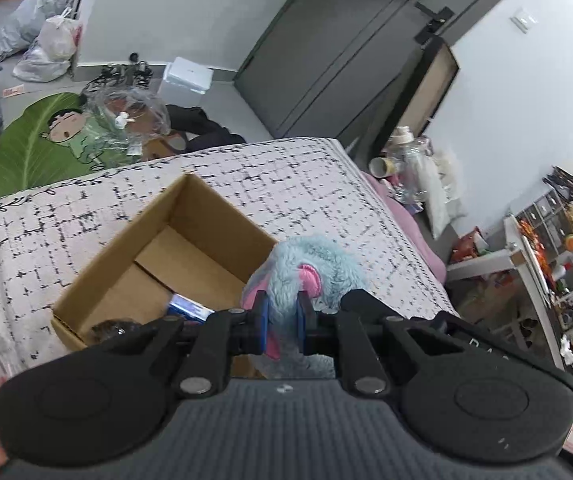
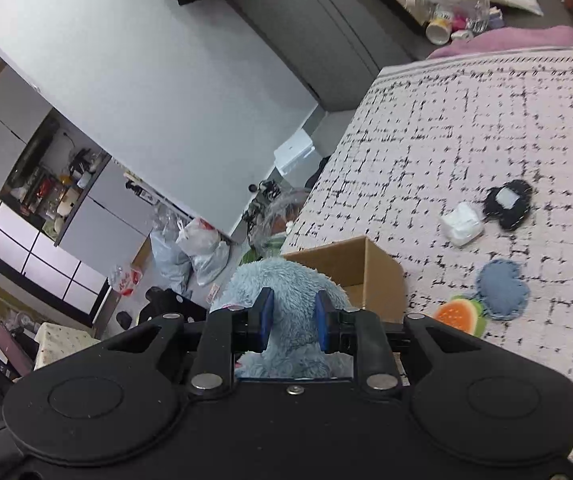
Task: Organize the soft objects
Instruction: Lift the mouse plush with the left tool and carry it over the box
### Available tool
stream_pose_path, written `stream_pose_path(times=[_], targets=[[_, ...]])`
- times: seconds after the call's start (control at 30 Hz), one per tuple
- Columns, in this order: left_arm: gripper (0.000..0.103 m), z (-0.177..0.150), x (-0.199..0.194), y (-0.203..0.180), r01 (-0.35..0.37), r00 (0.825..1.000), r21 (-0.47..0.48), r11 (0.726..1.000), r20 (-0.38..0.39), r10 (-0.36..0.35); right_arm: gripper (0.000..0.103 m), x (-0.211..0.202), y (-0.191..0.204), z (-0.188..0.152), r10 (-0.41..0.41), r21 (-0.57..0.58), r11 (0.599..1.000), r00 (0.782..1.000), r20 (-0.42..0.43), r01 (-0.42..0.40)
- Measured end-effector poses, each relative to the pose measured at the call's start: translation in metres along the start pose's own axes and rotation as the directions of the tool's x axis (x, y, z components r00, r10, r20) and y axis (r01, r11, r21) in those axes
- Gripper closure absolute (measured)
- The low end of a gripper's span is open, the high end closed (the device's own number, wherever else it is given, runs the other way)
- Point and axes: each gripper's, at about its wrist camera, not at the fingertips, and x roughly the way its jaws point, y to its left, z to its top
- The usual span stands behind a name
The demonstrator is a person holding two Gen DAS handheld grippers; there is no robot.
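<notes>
Above bed (image 1: 286,184) and box (image 1: 158,256), both tongs (image 1: 282,322) (image 2: 292,320) pinch the blue plush (image 1: 306,264).

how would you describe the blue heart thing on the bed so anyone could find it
On the checked bedspread, look right of the cardboard box. The denim-blue heart patch touches a melon-slice piece; it is the only blue heart-shaped one.

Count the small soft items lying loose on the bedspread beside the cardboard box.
4: white bundle, black patch, blue denim heart, orange fruit slice. The grippers may hide others.
</notes>
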Motion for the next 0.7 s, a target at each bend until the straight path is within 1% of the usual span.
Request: stream_pose_path(times=[0.17,0.63,0.67,0.7], targets=[[0.091,0.011,0.012,0.012,-0.027,1.000,-0.034,0.999,-0.006,0.026,0.081,0.021,0.006,0.006,-0.005,-0.002,1.000,1.000,-0.028,0.005],[0.091,0.053,0.049,0.023,-0.103,0.995,-0.071,0.992,-0.025,0.101,0.081,0.076,0.013,0.032,-0.001,0.014,1.000,0.996,-0.090,0.002],[0.090,0.054,0.051,0.024,-0.108,0.994,-0.072,0.992,-0.027,0.106,0.080,0.078,0.013,0.032,0.000,0.013,1.000,0.996,-0.094,0.002],[0.090,0.055,0.054,0.025,-0.116,0.993,-0.075,0.990,-0.031,0.114,0.076,0.081,0.012,0.032,0.000,0.014,1.000,0.995,-0.101,0.001]])
